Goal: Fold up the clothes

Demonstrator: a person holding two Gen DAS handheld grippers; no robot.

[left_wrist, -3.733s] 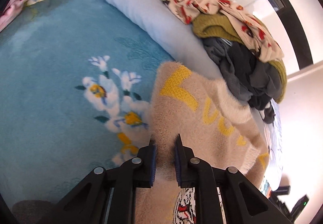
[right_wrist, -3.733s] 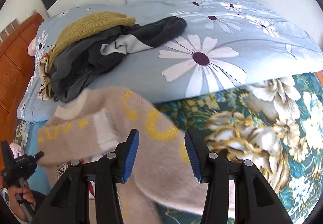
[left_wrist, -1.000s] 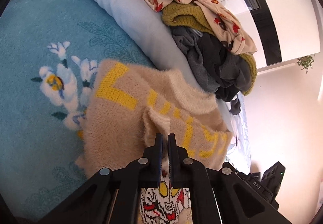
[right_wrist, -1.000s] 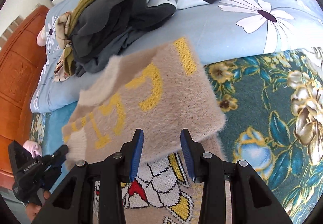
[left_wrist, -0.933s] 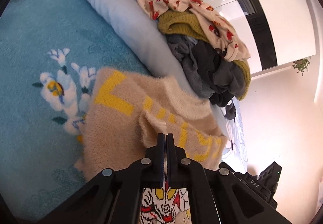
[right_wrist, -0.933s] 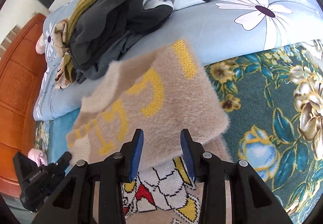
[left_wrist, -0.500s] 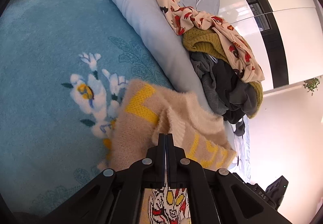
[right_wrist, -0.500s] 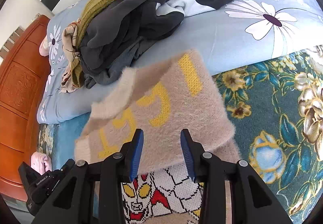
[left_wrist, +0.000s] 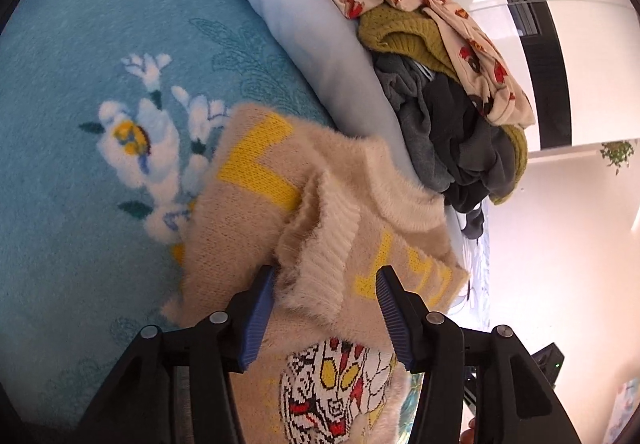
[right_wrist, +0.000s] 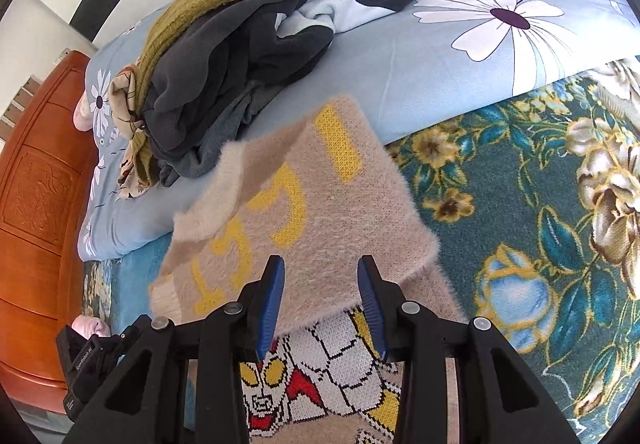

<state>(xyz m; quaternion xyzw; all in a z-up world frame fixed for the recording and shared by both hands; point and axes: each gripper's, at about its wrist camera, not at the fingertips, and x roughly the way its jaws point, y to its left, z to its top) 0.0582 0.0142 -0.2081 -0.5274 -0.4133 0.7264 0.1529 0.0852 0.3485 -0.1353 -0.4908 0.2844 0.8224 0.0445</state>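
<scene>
A fuzzy beige sweater [left_wrist: 256,236] with yellow letters and a cartoon face lies folded on the blue floral bedspread [left_wrist: 80,164]. Its ribbed white cuff [left_wrist: 328,240] lies on top, just ahead of my left gripper [left_wrist: 326,298], which is open and empty. In the right wrist view the sweater [right_wrist: 320,212] lies under my right gripper [right_wrist: 320,284], which is open and empty above its near folded edge.
A pile of clothes [left_wrist: 440,84], olive, grey and red-patterned, sits on a pale blue daisy quilt [right_wrist: 480,44] behind the sweater; the pile also shows in the right wrist view [right_wrist: 240,44]. An orange wooden headboard [right_wrist: 36,204] stands at the left.
My left gripper was shut on the sweater's cuff half a second ago and has opened, leaving the cuff lying on the sweater. The right gripper stays open and has barely moved.
</scene>
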